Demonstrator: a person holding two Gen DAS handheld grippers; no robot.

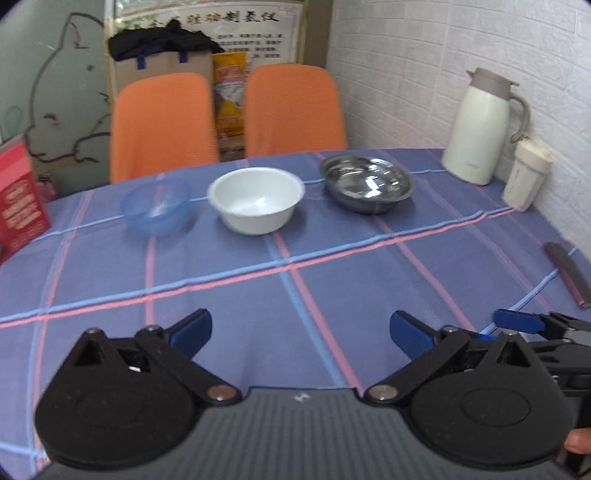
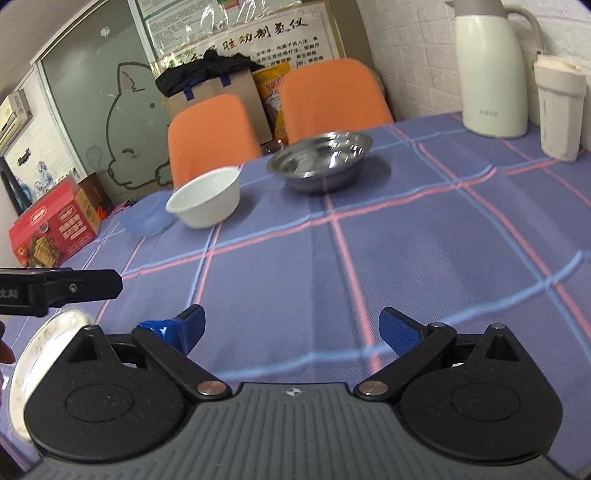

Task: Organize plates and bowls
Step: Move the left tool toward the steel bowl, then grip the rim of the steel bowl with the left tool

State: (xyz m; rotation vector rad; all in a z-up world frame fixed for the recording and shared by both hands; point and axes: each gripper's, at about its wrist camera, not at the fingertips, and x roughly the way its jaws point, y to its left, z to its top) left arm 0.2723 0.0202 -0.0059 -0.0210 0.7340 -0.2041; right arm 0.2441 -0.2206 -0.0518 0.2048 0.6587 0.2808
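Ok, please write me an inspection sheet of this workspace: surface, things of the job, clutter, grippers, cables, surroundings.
Surface: table under a blue checked tablecloth, flat, no spill seen.
Job's things: blue bowl, white bowl and steel bowl in a row at the far side, upright, apart; a white plate at the near left edge, partly hidden.
Clutter: thermos jug, cup, red box, a dark flat object at the right edge.
Grippers: left gripper open, empty; right gripper open, empty.
Cables: nothing seen.
Surroundings: two orange chairs, cardboard box with dark cloth, wall poster.
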